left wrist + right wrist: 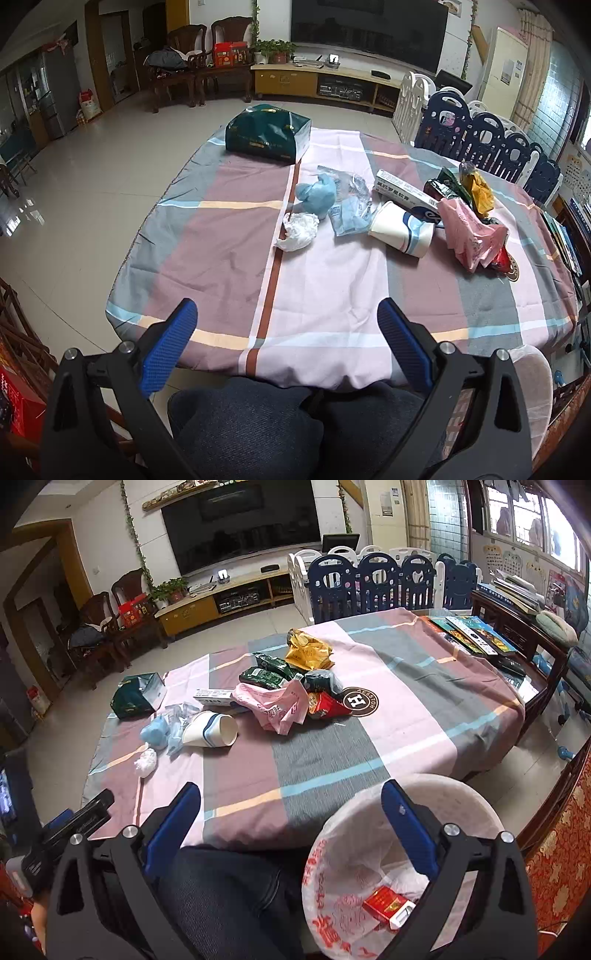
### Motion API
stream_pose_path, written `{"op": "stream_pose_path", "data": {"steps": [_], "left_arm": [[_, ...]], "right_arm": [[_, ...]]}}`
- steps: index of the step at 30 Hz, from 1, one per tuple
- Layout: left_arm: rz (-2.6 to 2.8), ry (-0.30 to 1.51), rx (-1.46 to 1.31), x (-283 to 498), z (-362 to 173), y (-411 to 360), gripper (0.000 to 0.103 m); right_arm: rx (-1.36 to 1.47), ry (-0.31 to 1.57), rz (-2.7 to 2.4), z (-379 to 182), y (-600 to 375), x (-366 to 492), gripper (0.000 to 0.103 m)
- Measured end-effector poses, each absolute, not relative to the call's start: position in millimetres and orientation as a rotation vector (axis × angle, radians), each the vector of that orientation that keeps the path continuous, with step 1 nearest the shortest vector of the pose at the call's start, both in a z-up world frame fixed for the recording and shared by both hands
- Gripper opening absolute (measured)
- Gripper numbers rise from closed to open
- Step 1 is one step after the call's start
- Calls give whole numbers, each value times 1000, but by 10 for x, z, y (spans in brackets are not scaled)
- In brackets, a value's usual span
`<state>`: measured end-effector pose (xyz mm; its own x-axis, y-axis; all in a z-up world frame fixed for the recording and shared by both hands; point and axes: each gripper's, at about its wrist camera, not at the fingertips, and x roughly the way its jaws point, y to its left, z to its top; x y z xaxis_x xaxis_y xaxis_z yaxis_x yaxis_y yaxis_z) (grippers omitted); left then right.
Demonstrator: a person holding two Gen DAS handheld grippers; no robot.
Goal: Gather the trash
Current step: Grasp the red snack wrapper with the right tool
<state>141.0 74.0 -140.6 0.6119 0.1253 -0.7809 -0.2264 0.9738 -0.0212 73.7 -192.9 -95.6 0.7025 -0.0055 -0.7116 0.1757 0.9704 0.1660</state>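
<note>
From the left wrist view, the left gripper [286, 328] hangs with its blue ribbed fingers wide apart and empty over the near edge of the striped pink, grey and mauve tablecloth [229, 236]. Well ahead lie a crumpled white tissue [298, 230], a light-blue cloth wad [314, 195], a tipped white paper cup [402, 229] and a crumpled pink plastic bag [469, 229].

From the right wrist view, the right gripper [291, 808] is likewise spread and empty. Just below it, a white round bin with a printed plastic liner [332, 878] holds a red cigarette pack [384, 904].
</note>
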Motion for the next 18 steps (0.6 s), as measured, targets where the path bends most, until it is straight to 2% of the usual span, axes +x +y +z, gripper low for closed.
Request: {"op": "stream_pose_path", "data": {"steps": [3, 5, 6, 12, 18], "left_arm": [[222, 898, -127, 1444, -1500, 789, 97], [246, 906, -133, 1475, -1577, 832, 97], [267, 900, -135, 1481, -1617, 857, 97], [297, 921, -139, 1565, -1893, 944, 97], [211, 973, -223, 1646, -2019, 1017, 97]], "right_arm": [[233, 787, -110, -1088, -1924, 982, 87], [274, 789, -98, -1182, -1957, 1187, 72], [301, 781, -90, -1219, -1987, 1311, 70], [298, 803, -134, -1437, -2053, 2197, 69], [158, 868, -145, -1799, -1929, 2942, 70]]}}
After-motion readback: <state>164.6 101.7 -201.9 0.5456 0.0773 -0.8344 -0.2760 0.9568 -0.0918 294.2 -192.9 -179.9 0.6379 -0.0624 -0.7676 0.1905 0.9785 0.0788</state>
